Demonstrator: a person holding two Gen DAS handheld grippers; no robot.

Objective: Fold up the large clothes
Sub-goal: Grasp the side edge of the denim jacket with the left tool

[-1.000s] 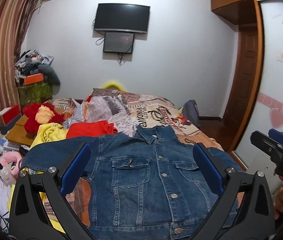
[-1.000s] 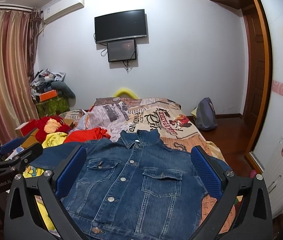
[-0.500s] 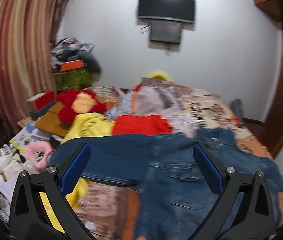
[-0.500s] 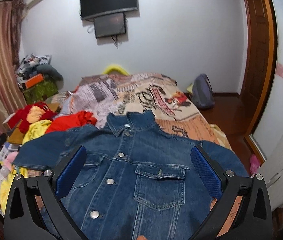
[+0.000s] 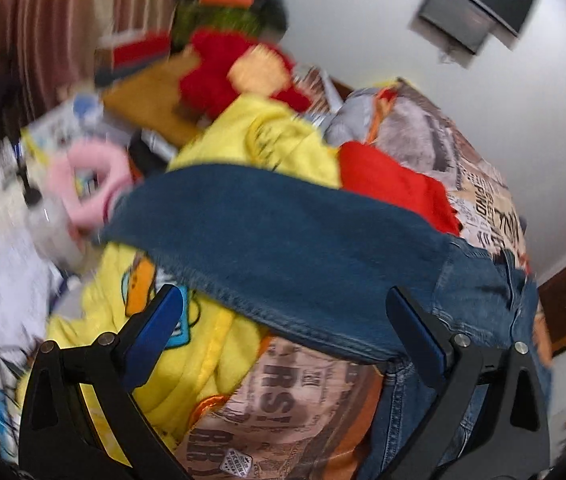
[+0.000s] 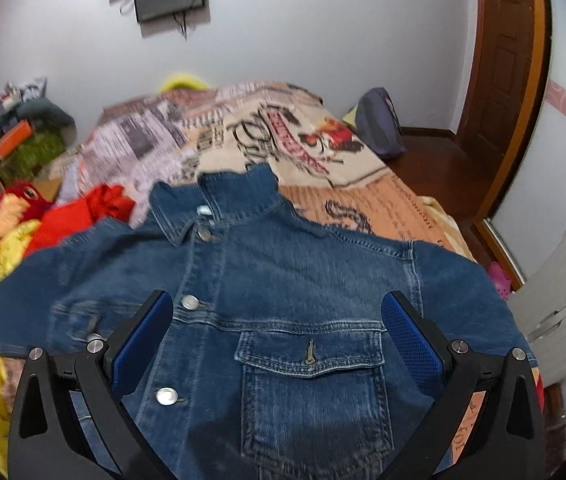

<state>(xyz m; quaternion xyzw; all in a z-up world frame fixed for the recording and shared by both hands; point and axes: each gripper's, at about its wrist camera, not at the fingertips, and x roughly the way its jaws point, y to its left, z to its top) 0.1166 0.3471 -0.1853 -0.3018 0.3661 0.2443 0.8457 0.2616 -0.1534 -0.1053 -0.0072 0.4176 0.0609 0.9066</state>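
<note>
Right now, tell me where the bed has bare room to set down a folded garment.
Free: the printed bedspread beyond the denim jacket collar, toward the far wall, and a strip along its right edge. Crowded: the left side, where the yellow garment, red garment and red plush toy pile up beside the sleeve.

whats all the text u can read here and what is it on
"RS": big brown letters on the printed bedspread, left wrist view; the rest of the word is cut off or blurred.
Black print on the yellow garment: too blurred to read.
Newsprint columns and red banner on the bedspread, right wrist view: too small and blurred to read.
Denim jacket: no readable text on the buttons or at the collar.
</note>
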